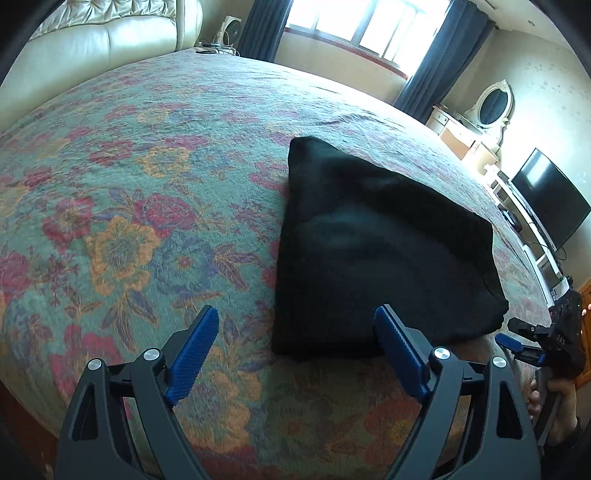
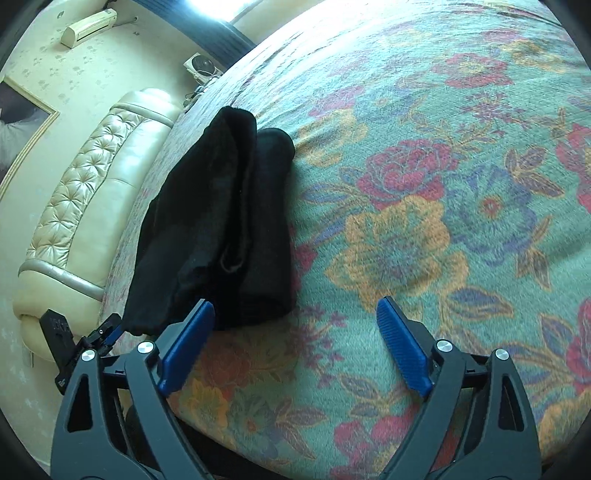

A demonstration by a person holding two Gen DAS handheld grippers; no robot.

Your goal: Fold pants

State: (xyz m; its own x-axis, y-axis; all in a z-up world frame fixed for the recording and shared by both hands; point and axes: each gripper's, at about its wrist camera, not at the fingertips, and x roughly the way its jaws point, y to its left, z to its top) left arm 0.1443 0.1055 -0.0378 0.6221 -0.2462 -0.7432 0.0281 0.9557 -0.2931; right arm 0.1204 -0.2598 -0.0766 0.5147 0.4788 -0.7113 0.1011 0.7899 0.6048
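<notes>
Black pants: folded into a compact, layered bundle, lying flat on the bed's floral blanket. The bundle sits near the bed's front edge, the edge closest to both grippers. In the right wrist view the pants show stacked folds, with a rolled layer along the side away from the headboard.

Left gripper: jaws spread wide, nothing between them. Its blue pads hang above the blanket at the front edge of the bed; the right-hand pad lies over the near edge of the pants in the picture, but whether it touches the cloth cannot be told.

Right gripper: jaws spread wide, nothing between them. Its left pad lies just over the near corner of the bundle in the picture; contact cannot be told. In the left wrist view this gripper shows at the far right, held by a hand, beside the bundle's right corner.

Bed surroundings: cream tufted leather headboard along one side of the bed; window with dark curtains beyond the far edge; oval mirror on a dresser and a dark television along the right wall; wall air conditioner and a small fan near the headboard corner.
</notes>
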